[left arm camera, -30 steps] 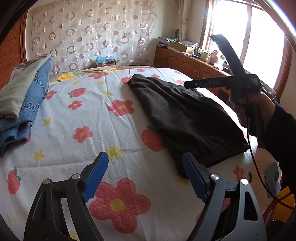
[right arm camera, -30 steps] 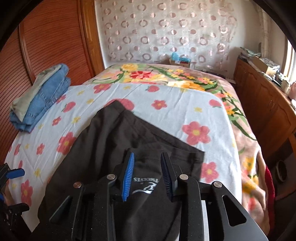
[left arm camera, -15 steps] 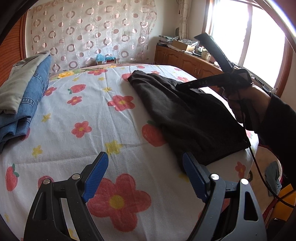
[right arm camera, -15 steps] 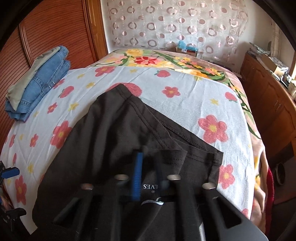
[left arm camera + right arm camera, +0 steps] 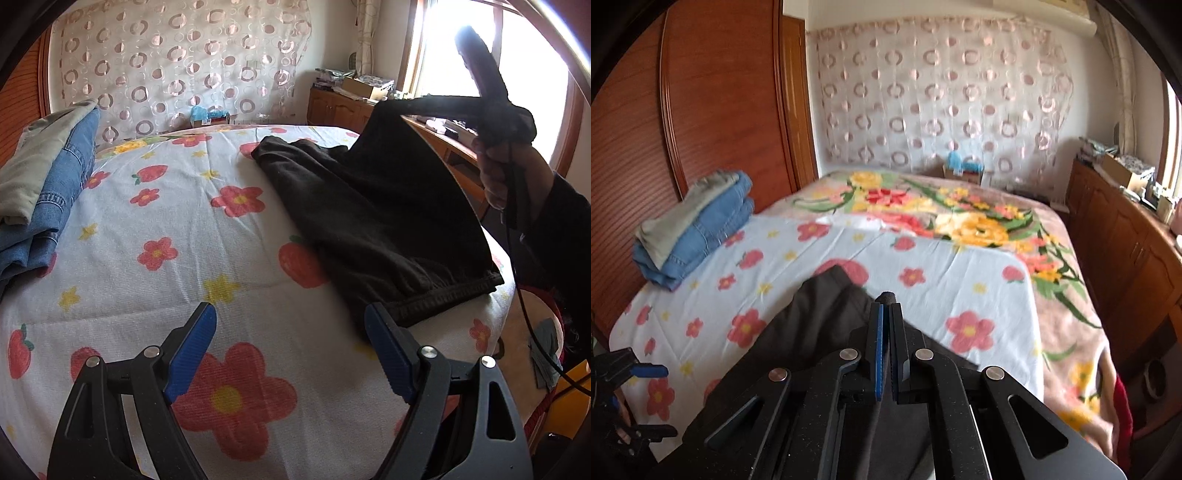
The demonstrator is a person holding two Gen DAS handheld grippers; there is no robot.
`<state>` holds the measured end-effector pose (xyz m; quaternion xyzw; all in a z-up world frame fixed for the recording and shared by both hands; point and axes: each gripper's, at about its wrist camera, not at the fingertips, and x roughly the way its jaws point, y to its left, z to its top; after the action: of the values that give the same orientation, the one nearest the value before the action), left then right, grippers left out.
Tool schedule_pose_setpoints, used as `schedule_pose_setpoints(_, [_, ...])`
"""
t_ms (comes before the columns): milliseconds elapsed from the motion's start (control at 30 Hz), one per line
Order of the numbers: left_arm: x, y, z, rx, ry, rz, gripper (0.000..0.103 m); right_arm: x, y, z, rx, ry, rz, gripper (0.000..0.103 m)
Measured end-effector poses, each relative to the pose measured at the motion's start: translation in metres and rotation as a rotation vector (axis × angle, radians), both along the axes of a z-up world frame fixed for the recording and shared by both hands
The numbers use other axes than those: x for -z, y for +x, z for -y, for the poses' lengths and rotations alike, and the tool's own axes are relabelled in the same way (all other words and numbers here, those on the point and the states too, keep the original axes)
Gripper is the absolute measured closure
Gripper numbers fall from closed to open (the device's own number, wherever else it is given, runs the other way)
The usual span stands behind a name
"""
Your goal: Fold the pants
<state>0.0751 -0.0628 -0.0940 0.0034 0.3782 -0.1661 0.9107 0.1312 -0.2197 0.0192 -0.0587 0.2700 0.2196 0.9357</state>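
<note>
Black pants [image 5: 373,218] lie on the flowered bed sheet [image 5: 177,258], waistband toward the bed's near right edge. My right gripper [image 5: 885,325] is shut on a fold of the pants [image 5: 827,325] and holds that edge lifted off the bed; in the left wrist view it [image 5: 388,107] hangs above the pants with cloth draped from it. My left gripper [image 5: 291,343] is open and empty, low over the sheet just left of the waistband.
A stack of folded jeans and a grey garment [image 5: 40,192] sits at the bed's left side, also in the right wrist view [image 5: 694,229]. A wooden wardrobe [image 5: 683,122] stands left, a wooden cabinet [image 5: 1126,251] right, a curtain [image 5: 942,92] behind the bed.
My right gripper closed on the pants and lifted the gripped edge up off the bed. My left gripper stayed open in about the same place.
</note>
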Motion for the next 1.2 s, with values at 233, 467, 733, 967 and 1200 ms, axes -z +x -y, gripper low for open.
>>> schedule_pose_setpoints(233, [0.000,-0.001,0.003,0.008,0.006,-0.001,0.020,0.044,0.024,0.026,0.154,-0.082,-0.118,0.101])
schedule_pose_setpoints(467, [-0.002,0.003,0.002,0.008,0.002,-0.004,0.020,0.078,0.034,0.039,0.199,-0.085,-0.196,0.101])
schedule_pose_setpoints(733, [-0.029,0.042,0.009,0.043,0.040,0.056,0.020,0.073,0.046,0.038,0.197,-0.061,-0.206,0.101])
schedule_pose_setpoints(967, [-0.045,0.092,0.025,0.094,0.049,0.065,0.031,0.071,0.047,0.041,0.189,-0.039,-0.213,0.101])
schedule_pose_setpoints(1200, [-0.041,0.147,0.037,0.119,0.055,0.024,0.054,0.072,0.046,0.040,0.185,-0.040,-0.216,0.101])
